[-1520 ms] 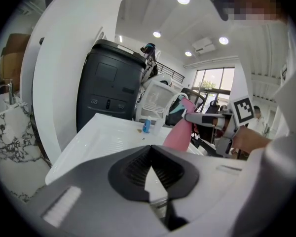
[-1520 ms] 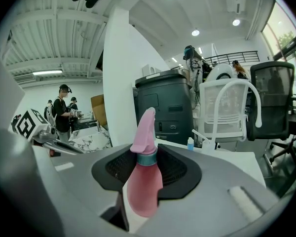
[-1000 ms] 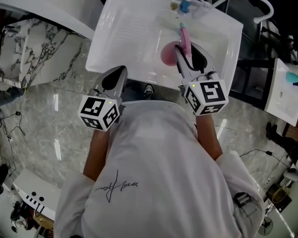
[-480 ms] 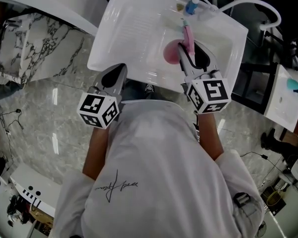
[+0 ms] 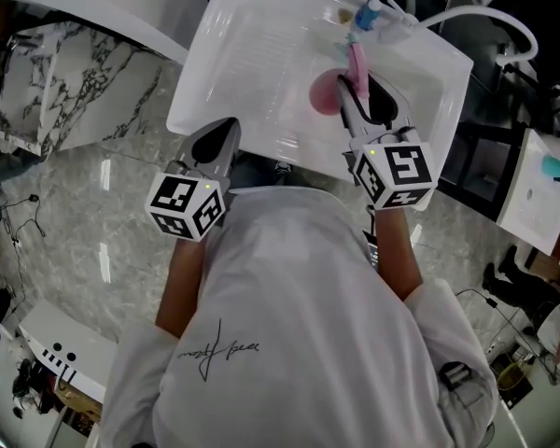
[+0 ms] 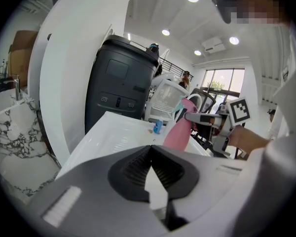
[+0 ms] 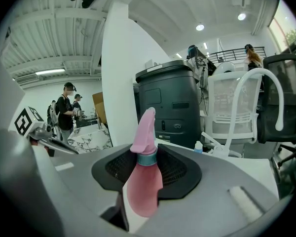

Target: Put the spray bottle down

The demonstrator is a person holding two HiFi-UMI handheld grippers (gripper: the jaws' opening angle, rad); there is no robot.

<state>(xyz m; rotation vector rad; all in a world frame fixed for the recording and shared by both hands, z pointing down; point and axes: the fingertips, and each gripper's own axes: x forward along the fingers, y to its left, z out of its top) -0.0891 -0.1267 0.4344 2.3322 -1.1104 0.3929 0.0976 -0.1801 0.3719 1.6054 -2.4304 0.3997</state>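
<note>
Spray bottle [image 5: 323, 96] upright over the white bench [image 5: 233, 54] at one o'clock, clamped in the part-open jaws of the right gripper [image 5: 351, 101], left gripper [image 5: 222, 138] closed and empty at eight o'clock; by the look of it nothing done yet, lowering and letting go both left.

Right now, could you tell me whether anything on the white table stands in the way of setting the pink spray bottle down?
Nothing visible does. The right gripper holds the pink spray bottle over a bare part of the white table; the small blue bottle stands apart, nearer the far edge.
</note>
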